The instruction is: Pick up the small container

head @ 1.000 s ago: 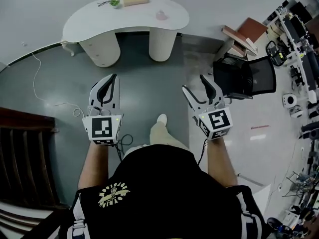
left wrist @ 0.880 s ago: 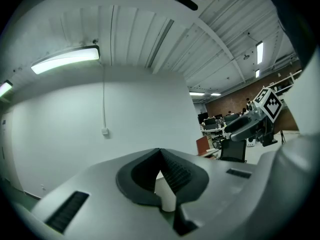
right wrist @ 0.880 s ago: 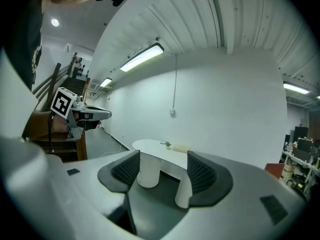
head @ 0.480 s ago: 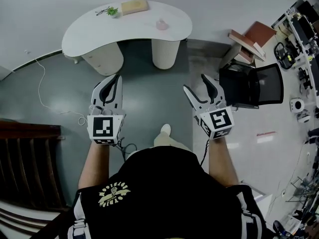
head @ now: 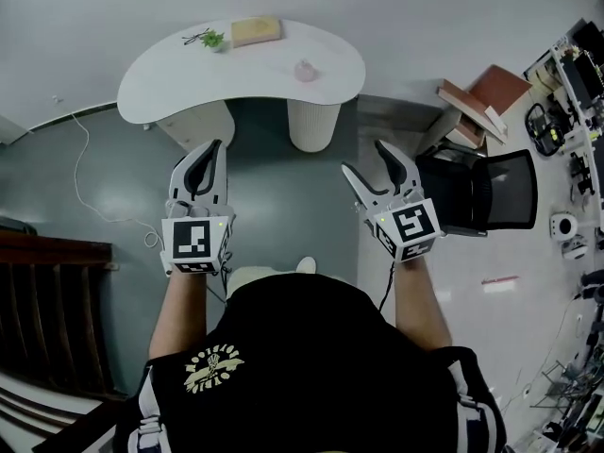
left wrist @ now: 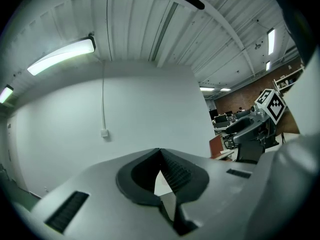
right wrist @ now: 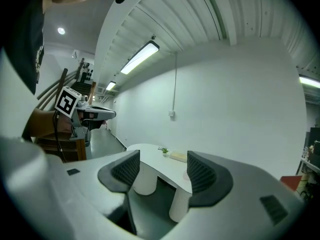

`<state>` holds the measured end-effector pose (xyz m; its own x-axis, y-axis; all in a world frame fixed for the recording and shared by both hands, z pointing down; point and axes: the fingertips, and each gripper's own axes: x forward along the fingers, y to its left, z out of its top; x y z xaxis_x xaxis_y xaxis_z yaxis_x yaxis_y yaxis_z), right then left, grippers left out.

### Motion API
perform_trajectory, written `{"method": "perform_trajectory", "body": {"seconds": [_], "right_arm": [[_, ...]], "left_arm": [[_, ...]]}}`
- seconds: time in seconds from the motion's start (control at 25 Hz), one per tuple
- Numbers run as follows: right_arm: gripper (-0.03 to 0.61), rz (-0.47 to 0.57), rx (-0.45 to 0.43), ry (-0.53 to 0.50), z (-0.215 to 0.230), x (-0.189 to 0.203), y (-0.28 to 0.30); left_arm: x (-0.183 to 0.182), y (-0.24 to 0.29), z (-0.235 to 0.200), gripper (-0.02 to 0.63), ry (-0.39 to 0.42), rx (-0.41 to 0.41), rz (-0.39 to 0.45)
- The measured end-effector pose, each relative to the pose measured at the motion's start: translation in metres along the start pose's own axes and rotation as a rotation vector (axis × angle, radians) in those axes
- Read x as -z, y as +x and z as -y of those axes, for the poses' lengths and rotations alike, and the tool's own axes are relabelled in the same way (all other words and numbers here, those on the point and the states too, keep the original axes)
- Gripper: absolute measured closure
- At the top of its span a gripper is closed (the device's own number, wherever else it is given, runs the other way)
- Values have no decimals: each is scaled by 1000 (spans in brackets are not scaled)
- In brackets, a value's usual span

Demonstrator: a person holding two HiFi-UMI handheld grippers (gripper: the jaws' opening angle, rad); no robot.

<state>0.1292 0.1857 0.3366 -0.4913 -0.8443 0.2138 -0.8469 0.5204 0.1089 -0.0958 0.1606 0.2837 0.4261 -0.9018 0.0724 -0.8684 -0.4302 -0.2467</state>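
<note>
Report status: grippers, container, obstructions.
Left gripper shut, empty; right gripper open, empty. Small container on the white table, untouched, well ahead of both. Nothing seen blocking the approach.

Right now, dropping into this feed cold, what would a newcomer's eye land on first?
First, the two grippers held up in front of the person, both empty: the left gripper with its jaws together, the right gripper with its jaws apart. Beyond them, across bare floor, stands a white curved table. It carries a small pink container toward the right end, with a tan block and a little green plant at the far edge.
</note>
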Motion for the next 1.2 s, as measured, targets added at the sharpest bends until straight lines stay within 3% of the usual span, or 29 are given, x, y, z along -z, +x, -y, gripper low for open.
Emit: {"method": "perform_trajectory", "body": {"seconds": [0.28, 0.68, 1.2], "right_arm": [[295, 2, -41, 7, 13, 2, 22], [295, -24, -49, 11, 25, 12, 56], [295, -64, -18, 10, 62, -1, 155]], "left_arm": [[13, 17, -12, 594, 2, -40, -39], [23, 57, -2, 594, 63, 19, -43], [43, 150, -58, 594, 38, 59, -50]]}}
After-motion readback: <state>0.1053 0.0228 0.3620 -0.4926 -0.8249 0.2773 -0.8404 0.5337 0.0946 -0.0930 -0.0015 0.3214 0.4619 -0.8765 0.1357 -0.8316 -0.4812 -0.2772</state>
